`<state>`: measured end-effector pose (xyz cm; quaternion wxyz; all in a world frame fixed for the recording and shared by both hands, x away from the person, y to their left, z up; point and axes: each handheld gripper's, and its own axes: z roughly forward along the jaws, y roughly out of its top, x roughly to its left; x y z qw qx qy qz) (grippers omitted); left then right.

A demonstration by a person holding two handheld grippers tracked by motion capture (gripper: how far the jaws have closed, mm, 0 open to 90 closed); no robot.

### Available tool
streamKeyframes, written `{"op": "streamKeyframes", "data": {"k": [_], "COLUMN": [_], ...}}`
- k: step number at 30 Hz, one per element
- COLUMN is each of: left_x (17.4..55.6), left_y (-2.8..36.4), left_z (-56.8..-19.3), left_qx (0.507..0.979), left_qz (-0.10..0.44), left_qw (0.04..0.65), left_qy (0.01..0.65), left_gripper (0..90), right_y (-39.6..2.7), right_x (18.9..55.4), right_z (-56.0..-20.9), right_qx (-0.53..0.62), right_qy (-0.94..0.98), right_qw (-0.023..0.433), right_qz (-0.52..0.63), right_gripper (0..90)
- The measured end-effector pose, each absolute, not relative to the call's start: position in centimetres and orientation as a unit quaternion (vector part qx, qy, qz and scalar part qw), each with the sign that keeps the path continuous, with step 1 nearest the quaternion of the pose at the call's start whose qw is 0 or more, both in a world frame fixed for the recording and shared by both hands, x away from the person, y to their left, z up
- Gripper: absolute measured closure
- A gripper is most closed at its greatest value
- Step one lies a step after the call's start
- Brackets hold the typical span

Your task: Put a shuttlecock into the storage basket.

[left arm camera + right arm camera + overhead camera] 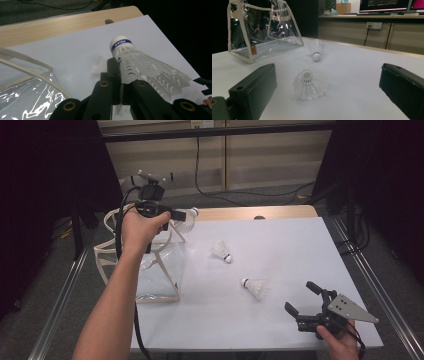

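**Q:** High view. What is the state of the step?

**A:** My left hand-held gripper (176, 215) is raised over the clear bag (150, 265) at the left edge of the surface (280, 250). Its jaws pinch a held shuttlecock (187, 216) just above the bag's open top. Two more lie on the surface: a far shuttlecock (221, 251) near the middle and a near shuttlecock (255, 287) closer to my right hand-held gripper (303, 299), which rests low with its jaws spread and nothing between them.

**Q:** Left gripper view. How should I release?

**A:** The jaws are pressed together on the feather skirt of the held shuttlecock (140, 65), cork end pointing away. The bag's rim (30, 72) is at lower left. I judge the best procedure is to centre the piece over the opening, tip the cork downward, then open. Releasing over the rim risks a bounce onto the surface.

**Q:** Right gripper view. What next?

**A:** The near shuttlecock (310, 84) lies between my spread jaws but untouched, skirt toward me. The far shuttlecock (316, 50) lies beyond, the clear bag (262, 32) behind. Close gently on the skirt; a hard squeeze may crush it.
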<state>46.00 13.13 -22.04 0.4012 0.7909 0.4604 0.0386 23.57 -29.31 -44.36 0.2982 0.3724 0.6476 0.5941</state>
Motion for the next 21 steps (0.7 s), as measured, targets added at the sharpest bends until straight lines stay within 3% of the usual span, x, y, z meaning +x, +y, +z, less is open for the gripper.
{"op": "streamKeyframes", "data": {"k": [21], "left_x": [46.5], "left_y": [14.4], "left_z": [-20.8], "left_qx": [0.783], "left_qz": [0.054], "left_qw": [0.398], "left_qy": [0.475], "left_gripper": [89.9], "right_y": [-29.3], "right_x": [23.5], "right_z": [-44.3], "right_qx": [0.373], "right_qy": [0.647], "right_qw": [0.298], "right_qz": [0.595], "right_gripper": [0.9]}}
